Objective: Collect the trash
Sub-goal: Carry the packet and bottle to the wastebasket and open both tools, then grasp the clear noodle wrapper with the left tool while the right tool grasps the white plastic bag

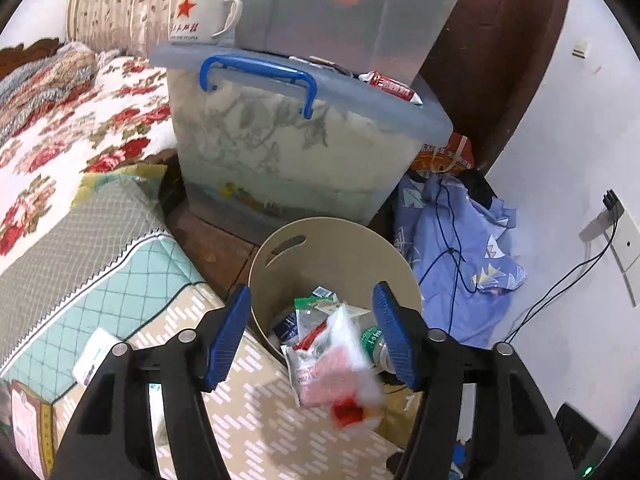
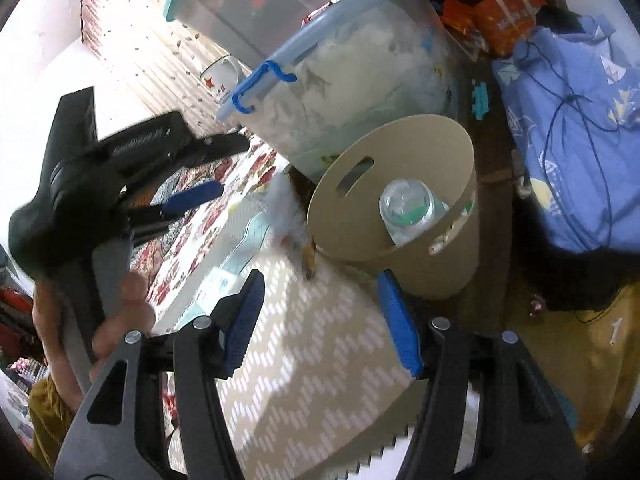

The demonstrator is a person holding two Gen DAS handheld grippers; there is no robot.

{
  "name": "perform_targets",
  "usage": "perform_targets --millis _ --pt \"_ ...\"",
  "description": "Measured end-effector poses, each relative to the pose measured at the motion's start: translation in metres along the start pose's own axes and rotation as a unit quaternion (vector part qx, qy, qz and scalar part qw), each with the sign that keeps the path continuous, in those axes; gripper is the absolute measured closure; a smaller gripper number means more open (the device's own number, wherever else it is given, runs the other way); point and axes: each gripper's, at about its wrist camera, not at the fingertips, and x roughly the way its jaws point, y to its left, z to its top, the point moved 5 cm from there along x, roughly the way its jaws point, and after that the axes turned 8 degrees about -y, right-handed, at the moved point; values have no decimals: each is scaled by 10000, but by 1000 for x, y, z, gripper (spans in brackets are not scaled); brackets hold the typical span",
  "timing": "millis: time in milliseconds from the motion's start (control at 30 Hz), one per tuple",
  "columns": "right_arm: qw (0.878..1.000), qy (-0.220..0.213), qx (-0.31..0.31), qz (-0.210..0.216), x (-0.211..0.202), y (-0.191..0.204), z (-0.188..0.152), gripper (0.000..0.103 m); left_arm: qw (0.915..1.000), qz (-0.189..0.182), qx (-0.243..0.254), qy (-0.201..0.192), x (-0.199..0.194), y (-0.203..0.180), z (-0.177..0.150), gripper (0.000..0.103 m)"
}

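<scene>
A beige round trash bin (image 1: 340, 248) stands beside the bed, holding wrappers and a plastic bottle (image 1: 374, 344). My left gripper (image 1: 314, 336) is open right above the bin mouth. A blurred white and red wrapper (image 1: 344, 376) is between and below its fingers, not gripped, over the bin. In the right wrist view the same bin (image 2: 424, 148) holds the clear bottle (image 2: 408, 208). My right gripper (image 2: 324, 320) is open and empty above the patterned bed edge, just short of the bin. The left gripper (image 2: 192, 196) shows at the left, held by a hand.
A clear storage box with a blue handle (image 1: 304, 140) stands behind the bin, with a star mug (image 1: 204, 12) on its lid. Blue cloth and cables (image 1: 460, 256) lie to the right. The floral bed (image 1: 60, 128) and quilt (image 1: 248, 412) are left.
</scene>
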Motion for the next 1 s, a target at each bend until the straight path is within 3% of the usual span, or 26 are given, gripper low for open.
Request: perform_targets --millis 167,400,467,567,633,767,867,967,1000 --pt "9999 64 -68 63 -1 5 -3 42 9995 -41 -263 -178 -33 14 3 36" --pt "9993 206 -152 287 0 21 -13 46 9939 -290 -526 -920 -159 69 -25 36" --pt "9987 262 -217 375 1 30 -19 46 9914 -34 -585 -1172 -201 99 -42 36" --pt "9975 419 -283 503 6 43 -31 46 9857 721 -720 -1342 -256 153 -80 36" --pt "9957 596 -375 601 12 55 -44 46 9809 1224 -847 -1253 -279 183 -108 36" --pt "9888 1063 -607 850 25 86 -76 46 9721 1683 -1325 -957 -303 229 -162 36" --pt "9817 1348 -867 1032 29 113 -101 45 9687 1629 -1661 -869 -309 243 -191 36" --pt "9734 1595 -1162 1166 31 140 -124 44 9734 1453 -1680 -566 -293 240 -211 35" --pt "9706 1662 -1282 1182 32 149 -131 39 9757 1407 -1610 -472 -286 236 -215 29"
